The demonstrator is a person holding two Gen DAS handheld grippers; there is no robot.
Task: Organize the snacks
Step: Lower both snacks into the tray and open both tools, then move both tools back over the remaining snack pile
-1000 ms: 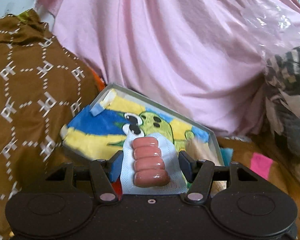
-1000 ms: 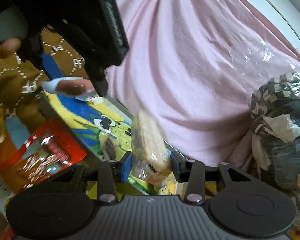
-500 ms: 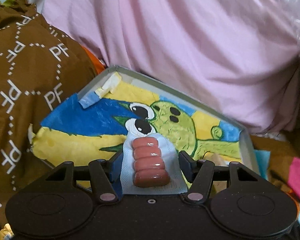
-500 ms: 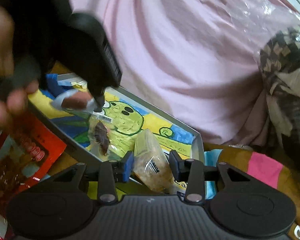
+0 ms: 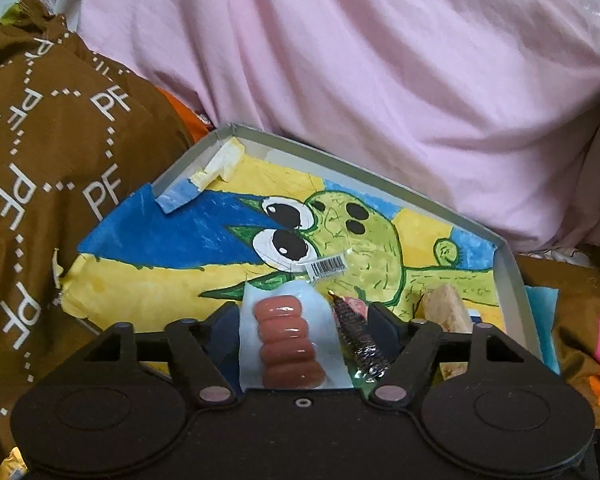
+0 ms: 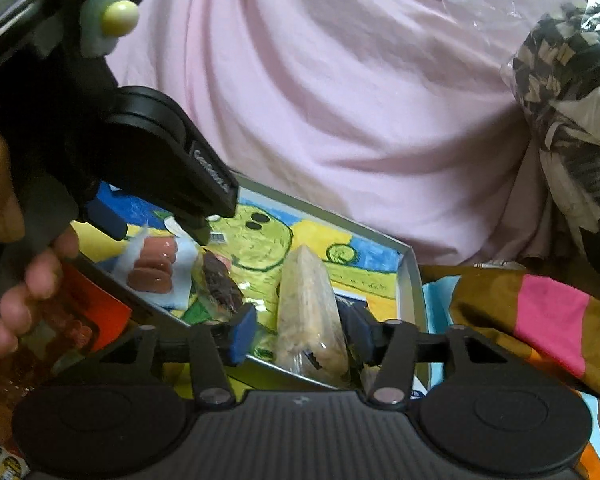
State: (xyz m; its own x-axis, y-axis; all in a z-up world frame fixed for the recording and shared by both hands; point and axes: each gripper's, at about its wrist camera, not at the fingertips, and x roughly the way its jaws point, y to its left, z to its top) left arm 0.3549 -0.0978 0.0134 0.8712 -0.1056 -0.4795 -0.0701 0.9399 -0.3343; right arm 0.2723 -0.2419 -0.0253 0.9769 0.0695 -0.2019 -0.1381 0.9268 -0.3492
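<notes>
Left wrist view looks straight into the shallow grey tray lined with a painted green cartoon-creature drawing, so that tray is my landmark for everything. Current step looks like the drop-off: both grippers are over the tray's near edge, letting go of snacks.

The left gripper has its jaws opening, standing wide, and the white-backed pack of pink-brown sausages sits between them just inside the tray's near edge with gaps showing on both sides, so I'd say it's released. The right gripper is also opening, and the clear-wrapped pale crumbly bar lies between its blue pads in the tray's near right part, with no pad pressing on it as far as I can tell.

Count inside the tray: one sausage pack, one pale bar, one small clear packet with a dark dried piece and a barcode sticker between those two. That's three snacks. Outside the tray, just off its near left side, one red snack bag waits under the person's fingers.

Next move, my guess: back both grippers out without dragging the wrappers, then go for the red bag
</notes>
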